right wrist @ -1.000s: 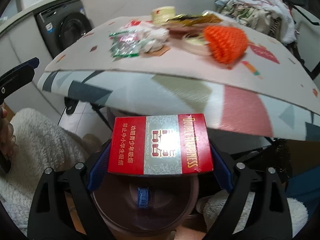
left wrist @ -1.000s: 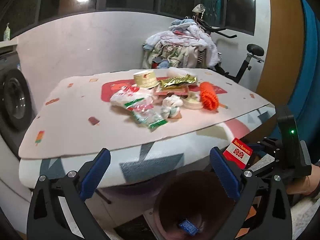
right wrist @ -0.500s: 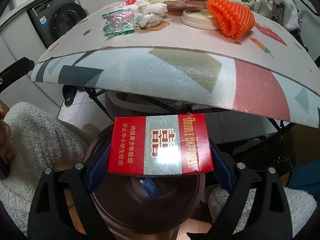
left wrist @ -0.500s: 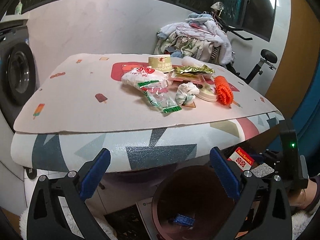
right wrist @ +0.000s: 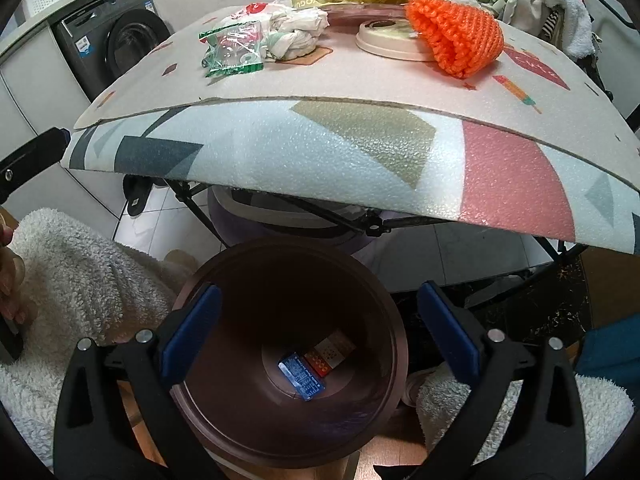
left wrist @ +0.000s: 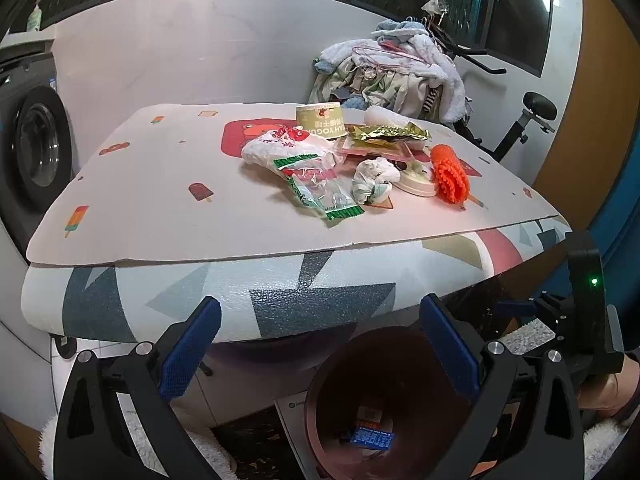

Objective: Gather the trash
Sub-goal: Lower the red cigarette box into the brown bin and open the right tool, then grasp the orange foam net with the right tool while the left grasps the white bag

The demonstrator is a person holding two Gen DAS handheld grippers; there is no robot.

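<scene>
In the left wrist view, the left gripper (left wrist: 320, 352) hangs spread and empty at the bottom of the frame, over the brown bin (left wrist: 320, 392). The red cigarette box that showed at lower right half a second ago is gone. The trash pile (left wrist: 340, 164) waits at upper centre on the table (left wrist: 160, 184).

In the right wrist view, the right gripper (right wrist: 318, 332) has let go; its jaws stand apart. The red cigarette box (right wrist: 330, 354) now lies at the bin's (right wrist: 396, 344) bottom beside a blue packet (right wrist: 301, 376), low centre. One item is binned; the table's wrappers likely come next.

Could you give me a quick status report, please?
Both hand-held grippers open: left, right. Red pack in brown bin. Path unobstructed.
</scene>
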